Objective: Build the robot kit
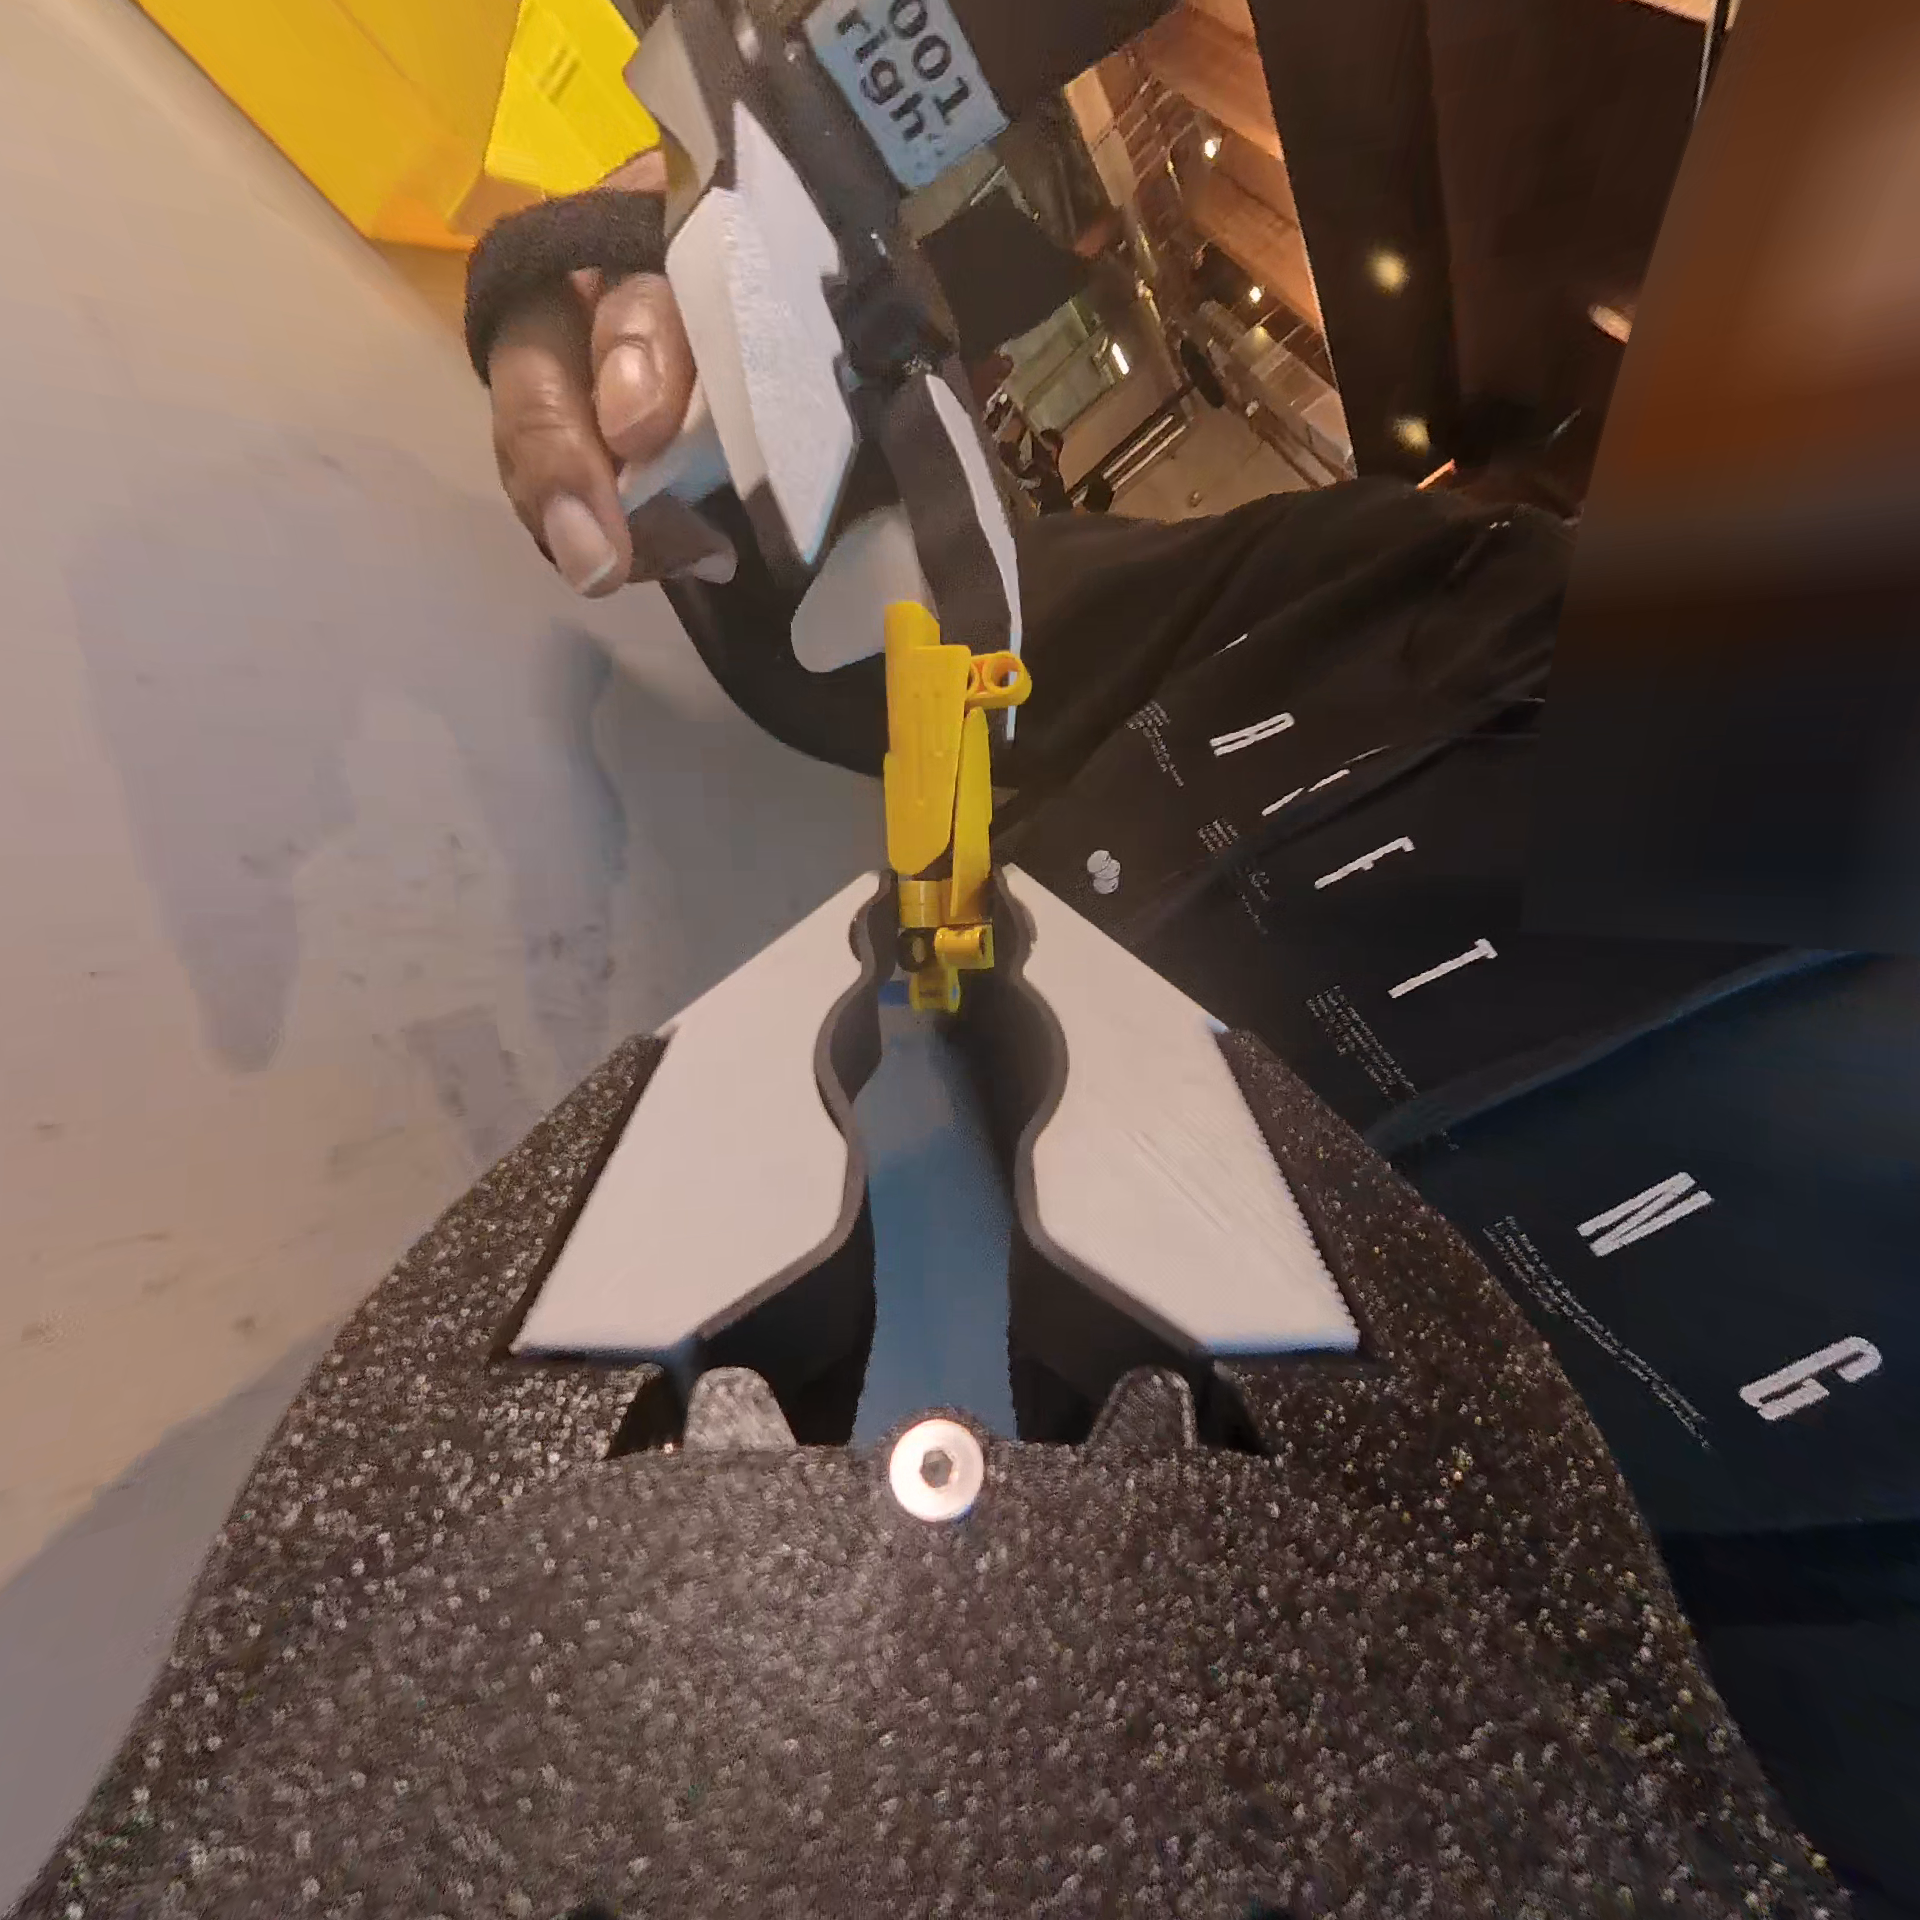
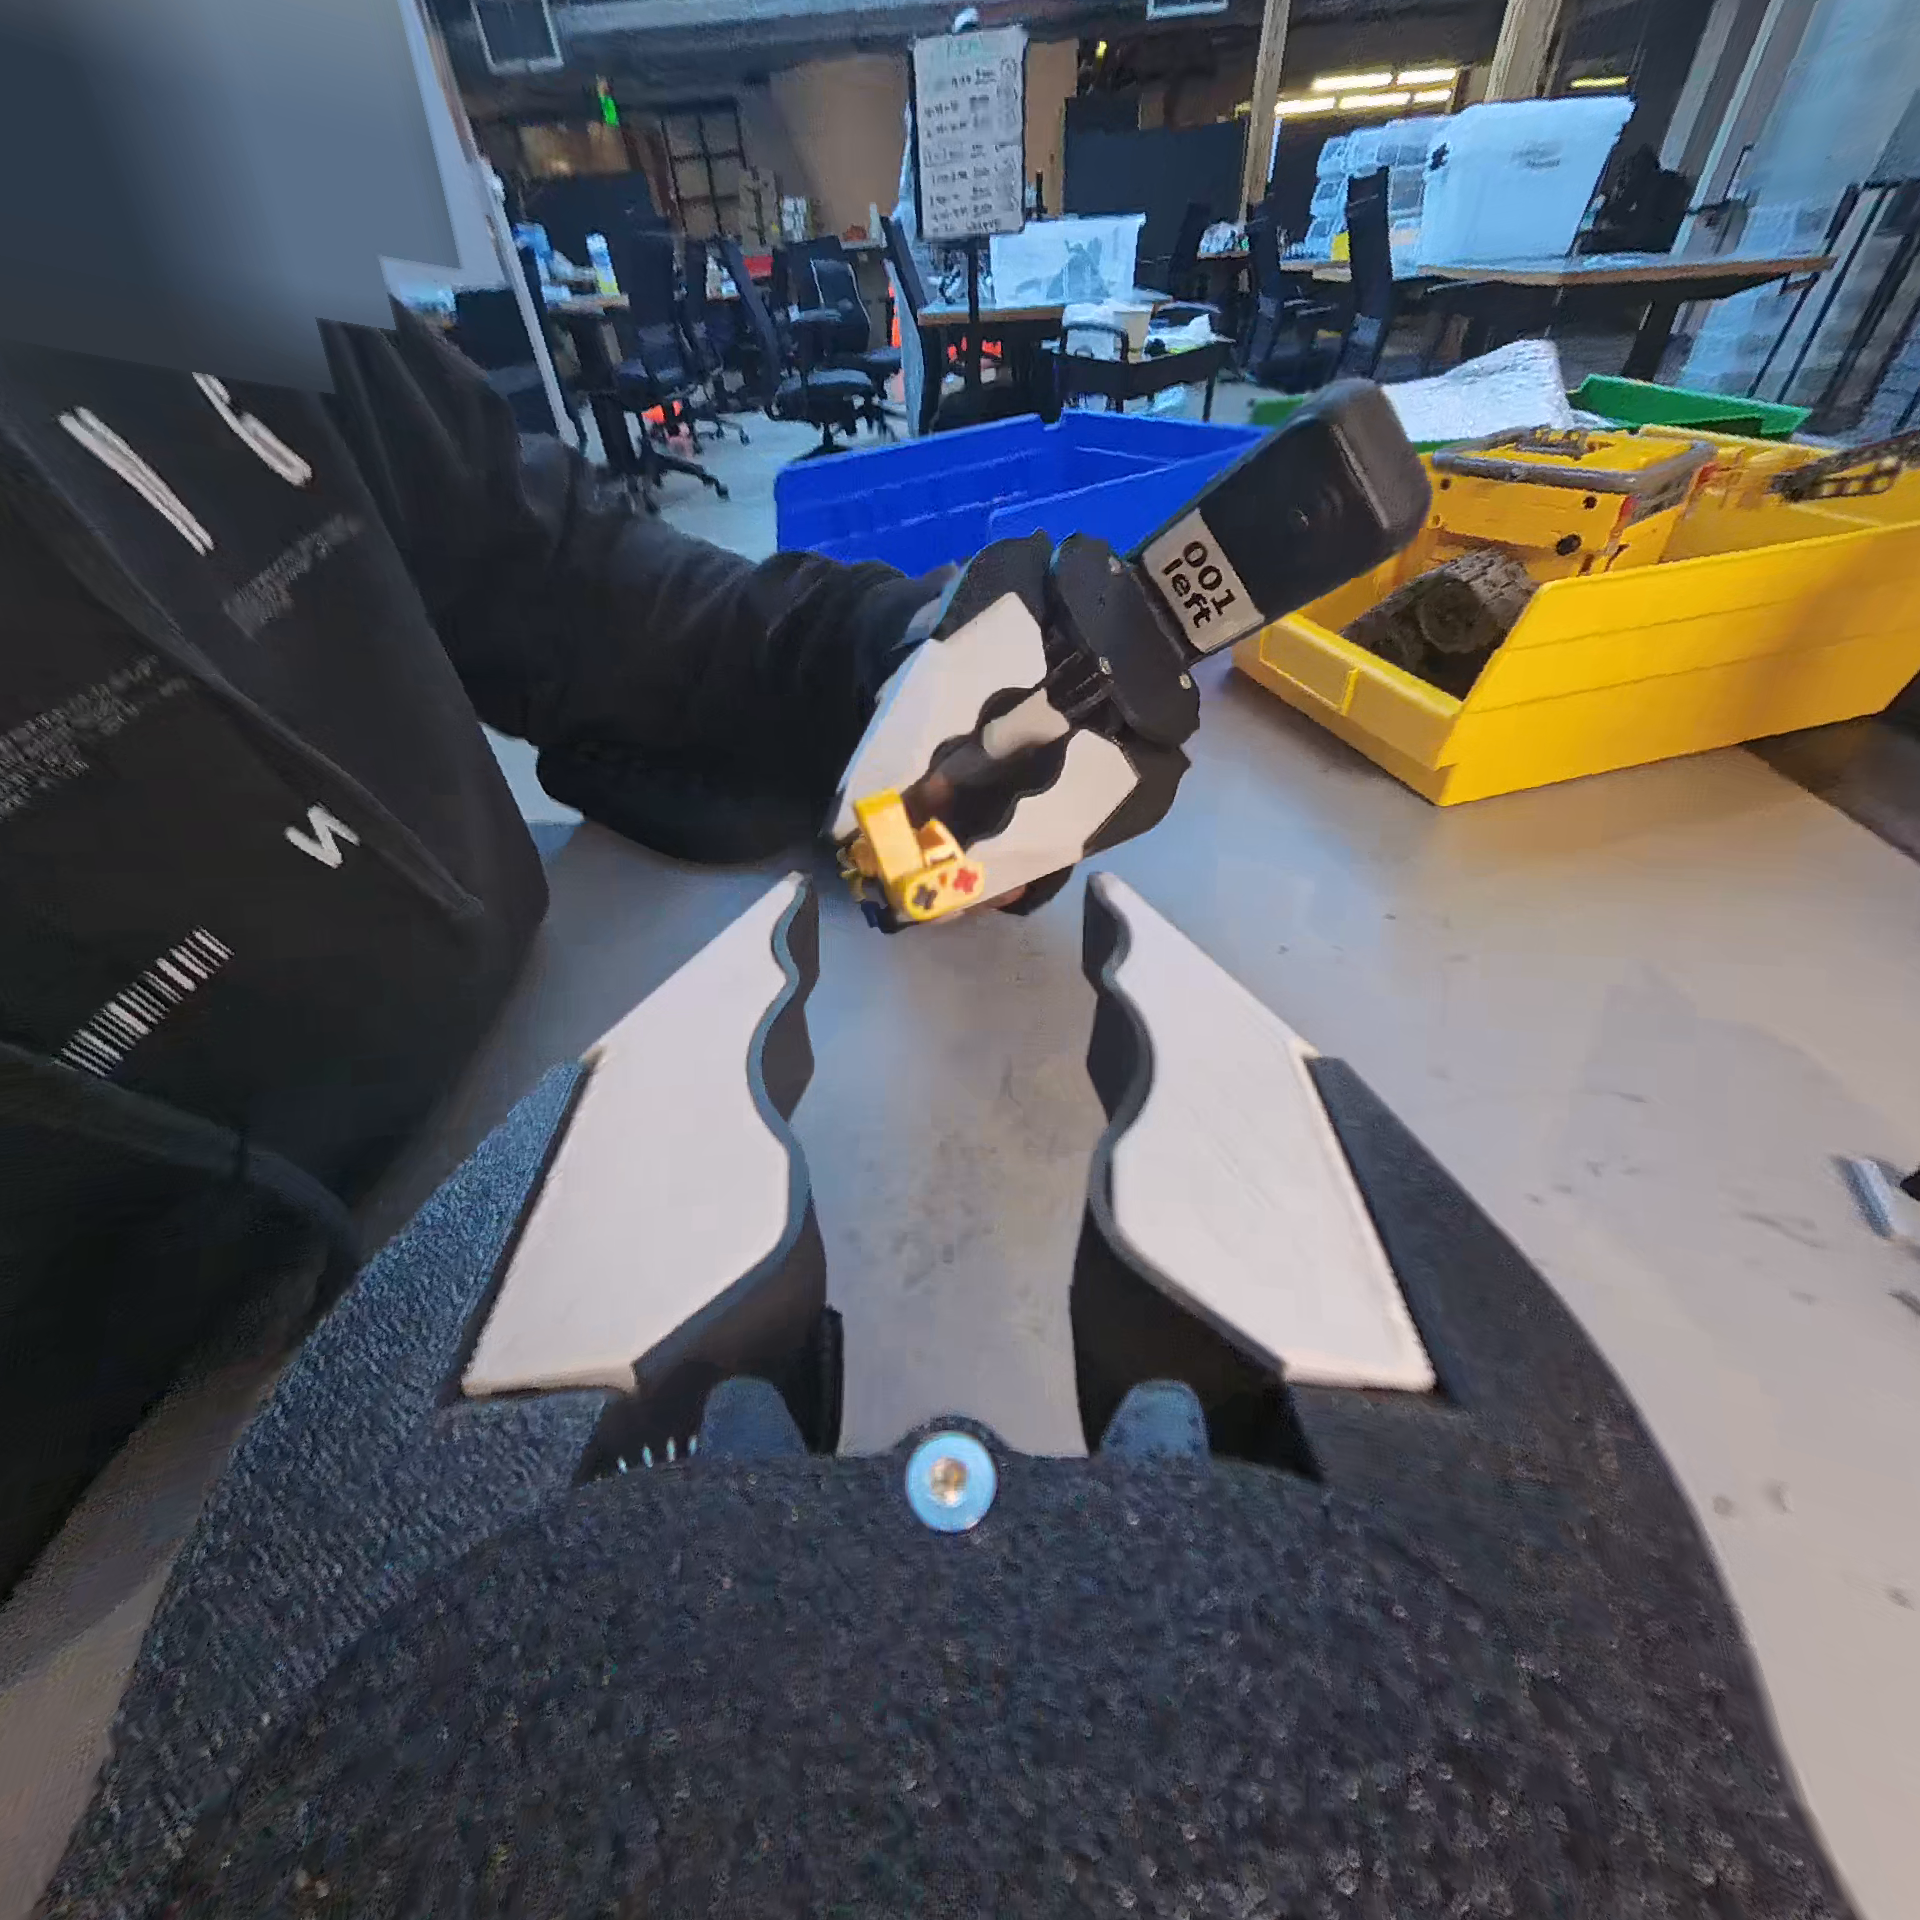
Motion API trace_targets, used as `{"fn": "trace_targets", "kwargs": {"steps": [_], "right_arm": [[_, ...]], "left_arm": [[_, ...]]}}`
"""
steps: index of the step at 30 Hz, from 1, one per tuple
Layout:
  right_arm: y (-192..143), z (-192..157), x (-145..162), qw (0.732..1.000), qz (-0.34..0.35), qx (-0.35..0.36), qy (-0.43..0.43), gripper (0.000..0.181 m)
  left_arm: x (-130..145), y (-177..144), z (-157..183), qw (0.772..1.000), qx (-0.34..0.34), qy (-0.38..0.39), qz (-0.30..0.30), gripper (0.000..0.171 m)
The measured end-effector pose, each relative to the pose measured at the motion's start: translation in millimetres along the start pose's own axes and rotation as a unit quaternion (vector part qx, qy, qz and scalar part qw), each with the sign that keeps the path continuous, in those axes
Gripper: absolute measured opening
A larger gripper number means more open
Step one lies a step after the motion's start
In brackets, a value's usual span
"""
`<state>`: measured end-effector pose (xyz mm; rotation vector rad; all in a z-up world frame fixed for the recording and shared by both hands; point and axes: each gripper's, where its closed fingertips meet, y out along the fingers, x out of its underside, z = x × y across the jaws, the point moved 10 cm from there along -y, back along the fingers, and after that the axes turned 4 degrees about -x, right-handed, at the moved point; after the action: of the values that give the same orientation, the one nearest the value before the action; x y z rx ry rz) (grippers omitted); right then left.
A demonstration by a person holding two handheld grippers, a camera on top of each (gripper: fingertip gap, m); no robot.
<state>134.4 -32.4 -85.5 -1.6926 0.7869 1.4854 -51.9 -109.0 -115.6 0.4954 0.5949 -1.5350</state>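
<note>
While the left gripper (image 1: 940,914) was clenched on a small yellow brick assembly (image 1: 935,790), the piece stood out past the fingertips toward twelve o'clock in the left wrist view. Only its lower end, with a black pin, sat pinched between the dark wavy pads. Its upper end reached up close to the tips of the right gripper (image 1: 904,634), which came in from twelve o'clock with a hand (image 1: 582,416) wrapped around its body; whether those tips touched the piece could not be told.

Seen from the right wrist view, the right gripper (image 2: 948,894) was released, its two white fingers (image 2: 665,1164) spread well apart over the grey table (image 2: 1558,1039). Just beyond their tips, at twelve o'clock, the left gripper (image 2: 914,842) held the yellow piece (image 2: 909,857), whose end face showed a red and a dark cross-shaped mark. A black sleeve (image 2: 644,644) ran off toward nine o'clock. A yellow bin (image 2: 1621,665) stood at two o'clock, a blue bin (image 2: 997,488) at twelve behind it.
</note>
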Motion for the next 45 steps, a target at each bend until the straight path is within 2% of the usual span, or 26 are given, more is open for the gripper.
{"fn": "trace_targets", "kwargs": {"steps": [2, 3, 6, 9, 11, 12, 13, 17, 20, 23, 26, 28, 34, 38, 45], "right_arm": [[6.0, -4.7, 3.5, 0.999, -0.034, -0.004, -0.027, 0.043], [8.0, -6.7, 5.9, 0.998, -0.049, -0.008, -0.036, 0.023], [6.1, -2.6, 10.2, 0.998, -0.067, -0.007, -0.014, 0.019], [0.9, 14.1, 11.0, 0.996, -0.027, 0.031, 0.077, 0.018], [-4.0, 25.8, 11.8, 0.985, 0.02, 0.043, 0.168, 0.018], [-6.4, 29.6, 12.3, 0.976, 0.048, 0.038, 0.209, 0.017], [-7.9, 33.2, 13.9, 0.966, 0.065, 0.041, 0.245, 0.016], [-7.4, 37.9, 21.9, 0.953, 0.076, 0.039, 0.291, 0.016], [-6.0, 37.0, 24.1, 0.963, 0.041, 0.034, 0.263, 0.016], [-6.4, 33.1, 24.8, 0.986, -0.028, 0.059, 0.15, 0.017], [-5.0, 26.0, 27.4, 0.991, -0.099, 0.091, 0.021, 0.02], [-1.4, 22.3, 31.9, 0.984, -0.143, 0.1, -0.019, 0.019], [8.6, 17.4, 44.2, 0.964, -0.24, 0.1, -0.056, 0.014], [13.7, 15.6, 47.4, 0.956, -0.264, 0.107, -0.067, 0.014], [14.9, 16.8, 50.8, 0.949, -0.283, 0.118, -0.073, 0.015]], "left_arm": [[2.6, 5.6, -2.5, 1.0, -0.006, -0.003, -0.015, 0.017], [3.0, 6.5, -3.1, 1.0, -0.01, -0.003, -0.02, 0.016], [-0.9, -0.3, -3.5, 0.999, -0.044, 0.016, 0.004, 0.018], [-11.7, -14.4, 0.3, 0.989, -0.11, 0.074, 0.06, 0.028], [-15.8, -21.3, 2.1, 0.972, -0.183, 0.128, 0.072, 0.029], [-17.1, -23.5, 2.6, 0.961, -0.22, 0.151, 0.077, 0.027], [-18.1, -24.6, 4.1, 0.953, -0.241, 0.167, 0.082, 0.019], [-19.4, -27.1, 4.9, 0.944, -0.27, 0.167, 0.095, 0.014], [-18.3, -29.6, 1.6, 0.954, -0.249, 0.135, 0.095, 0.014], [-15.4, -30.2, -2.8, 0.959, -0.246, 0.116, 0.076, 0.014], [-10.2, -25.9, -6.7, 0.95, -0.275, 0.142, 0.028, 0.014], [-6.1, -21.0, -9.9, 0.936, -0.307, 0.171, -0.012, 0.014], [6.1, -5.4, -18.0, 0.894, -0.366, 0.235, -0.104, 0.014], [12.3, -1.4, -24.0, 0.874, -0.392, 0.25, -0.144, 0.014], [13.5, -2.3, -23.8, 0.865, -0.402, 0.259, -0.152, 0.014]]}}
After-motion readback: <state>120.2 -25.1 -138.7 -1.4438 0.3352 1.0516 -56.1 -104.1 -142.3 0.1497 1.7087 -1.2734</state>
